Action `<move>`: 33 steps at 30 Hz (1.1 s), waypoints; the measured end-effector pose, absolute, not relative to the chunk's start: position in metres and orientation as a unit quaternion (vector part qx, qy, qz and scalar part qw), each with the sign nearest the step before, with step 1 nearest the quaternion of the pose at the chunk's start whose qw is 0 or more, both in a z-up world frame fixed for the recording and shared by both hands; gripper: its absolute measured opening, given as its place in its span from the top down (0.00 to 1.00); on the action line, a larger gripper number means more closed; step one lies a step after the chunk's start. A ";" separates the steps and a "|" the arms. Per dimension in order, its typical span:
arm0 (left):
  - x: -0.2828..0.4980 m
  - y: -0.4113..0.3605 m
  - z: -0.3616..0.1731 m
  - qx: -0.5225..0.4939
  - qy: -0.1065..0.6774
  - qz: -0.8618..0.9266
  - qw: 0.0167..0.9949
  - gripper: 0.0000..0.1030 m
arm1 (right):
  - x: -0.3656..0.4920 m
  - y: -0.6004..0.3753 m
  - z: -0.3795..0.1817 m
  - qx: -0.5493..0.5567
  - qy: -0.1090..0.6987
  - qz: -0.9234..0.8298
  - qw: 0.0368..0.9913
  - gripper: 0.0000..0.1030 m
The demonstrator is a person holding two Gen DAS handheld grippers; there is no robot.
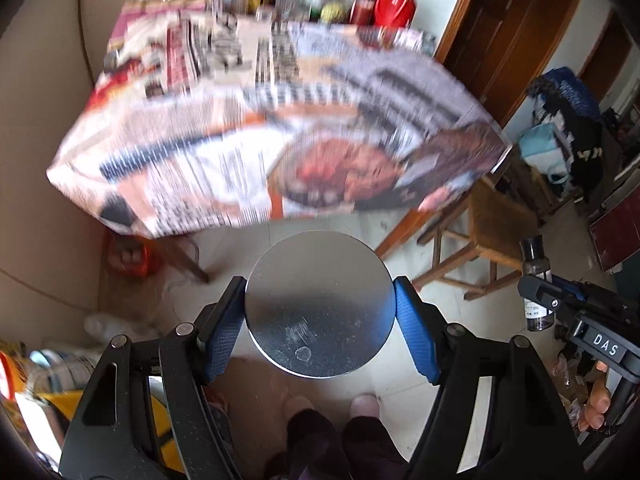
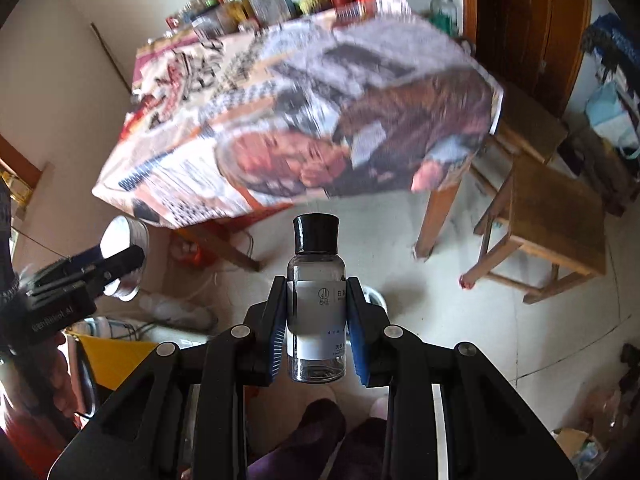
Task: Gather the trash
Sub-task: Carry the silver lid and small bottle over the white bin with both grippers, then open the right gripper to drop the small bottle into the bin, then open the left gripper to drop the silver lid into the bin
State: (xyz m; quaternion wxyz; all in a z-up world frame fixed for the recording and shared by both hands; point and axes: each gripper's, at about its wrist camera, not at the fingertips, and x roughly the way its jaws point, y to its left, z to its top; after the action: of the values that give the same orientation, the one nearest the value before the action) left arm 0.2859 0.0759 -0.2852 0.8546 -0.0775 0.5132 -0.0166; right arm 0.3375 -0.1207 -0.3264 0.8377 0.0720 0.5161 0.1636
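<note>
Round silver metal tin (image 1: 318, 308): flat end shown, scuffed, clamped between blue pads. Clear plastic bottle (image 2: 317, 312): black cap, white label, upright in view, clamped at its sides.

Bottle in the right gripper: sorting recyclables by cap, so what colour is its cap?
Black. The cap tops the clear bottle, best seen in the right wrist view.
</note>
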 end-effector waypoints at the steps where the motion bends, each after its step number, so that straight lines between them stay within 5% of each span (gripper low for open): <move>1: 0.287 0.074 -0.299 -0.081 0.521 -0.015 0.849 0.30 | 0.342 -0.121 -0.338 0.070 0.521 0.166 0.834 0.75; 17: 0.312 0.060 -0.451 -0.095 0.577 0.023 0.811 0.30 | 0.397 -0.111 -0.477 0.083 0.562 0.225 0.792 0.71; 19: 0.315 0.057 -0.469 -0.101 0.590 0.022 0.801 0.30 | 0.402 -0.115 -0.486 0.090 0.567 0.225 0.788 0.65; 33: 0.364 0.009 -0.538 -0.130 0.652 -0.031 0.746 0.30 | 0.418 -0.156 -0.497 0.066 0.572 0.188 0.796 0.64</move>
State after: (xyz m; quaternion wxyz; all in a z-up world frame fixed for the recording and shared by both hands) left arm 0.3644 0.0090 -0.5376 0.7463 -0.1296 0.6521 -0.0309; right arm 0.4182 -0.1556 -0.4971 0.7959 0.0659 0.5716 0.1884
